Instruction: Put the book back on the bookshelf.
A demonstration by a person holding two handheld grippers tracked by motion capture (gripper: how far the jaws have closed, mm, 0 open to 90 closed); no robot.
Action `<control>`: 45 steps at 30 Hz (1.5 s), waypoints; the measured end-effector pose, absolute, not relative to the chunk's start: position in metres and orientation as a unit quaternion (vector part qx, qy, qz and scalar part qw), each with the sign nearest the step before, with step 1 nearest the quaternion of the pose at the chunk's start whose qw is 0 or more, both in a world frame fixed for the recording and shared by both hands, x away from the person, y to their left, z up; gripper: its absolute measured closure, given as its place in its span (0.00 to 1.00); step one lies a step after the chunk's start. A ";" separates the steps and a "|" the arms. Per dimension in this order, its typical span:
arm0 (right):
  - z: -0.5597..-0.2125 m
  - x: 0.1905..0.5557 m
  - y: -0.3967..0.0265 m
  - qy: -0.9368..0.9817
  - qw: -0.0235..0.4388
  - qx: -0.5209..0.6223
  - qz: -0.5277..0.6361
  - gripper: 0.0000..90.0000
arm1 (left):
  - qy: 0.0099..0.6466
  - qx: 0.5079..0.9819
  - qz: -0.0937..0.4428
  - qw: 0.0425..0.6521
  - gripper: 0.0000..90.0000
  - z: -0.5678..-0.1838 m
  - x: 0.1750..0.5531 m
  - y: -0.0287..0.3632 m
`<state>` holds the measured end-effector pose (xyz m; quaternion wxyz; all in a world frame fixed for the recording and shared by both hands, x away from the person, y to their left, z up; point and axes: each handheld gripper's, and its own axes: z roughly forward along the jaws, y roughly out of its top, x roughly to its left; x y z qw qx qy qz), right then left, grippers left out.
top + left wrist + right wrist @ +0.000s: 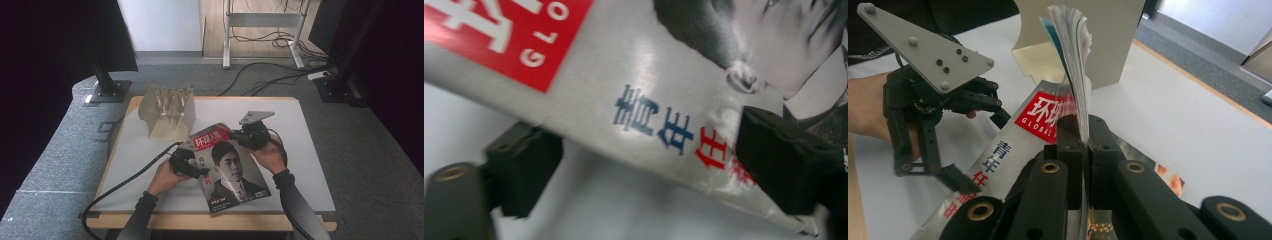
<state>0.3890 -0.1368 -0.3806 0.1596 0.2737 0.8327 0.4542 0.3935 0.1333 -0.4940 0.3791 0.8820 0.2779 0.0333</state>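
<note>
- White table (310, 165) under a dark-curtained room is carrying the work; grey carpet is lying beyond.
- Glossy magazine (227, 167) with a red title block is resting near the table's front edge, its far edge lifted off the surface.
- Right gripper (1083, 135) is pinching that lifted edge, jaws pressed tight on the fanned pages, probably to raise it for a second grip.
- Left gripper (644, 165) is straddling the spine side, jaws spread around the cover; whether the pads are touching it looks doubtful.
- Cream slotted rack (167, 112), stiff and angular, is standing behind, likely the destination.
</note>
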 end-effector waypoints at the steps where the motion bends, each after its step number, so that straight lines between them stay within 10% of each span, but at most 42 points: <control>1: -0.379 0.389 -0.138 0.831 0.160 0.273 0.458 0.95 | 0.278 0.879 0.035 0.385 0.18 -0.489 0.395 0.134; 22: -0.343 0.383 -0.149 0.809 0.197 0.256 0.490 0.95 | 0.288 0.859 0.088 0.414 0.70 -0.419 0.403 0.134; 45: -0.340 0.393 -0.169 0.775 0.246 0.294 0.502 0.95 | 0.252 0.838 0.194 0.443 0.96 -0.360 0.379 0.143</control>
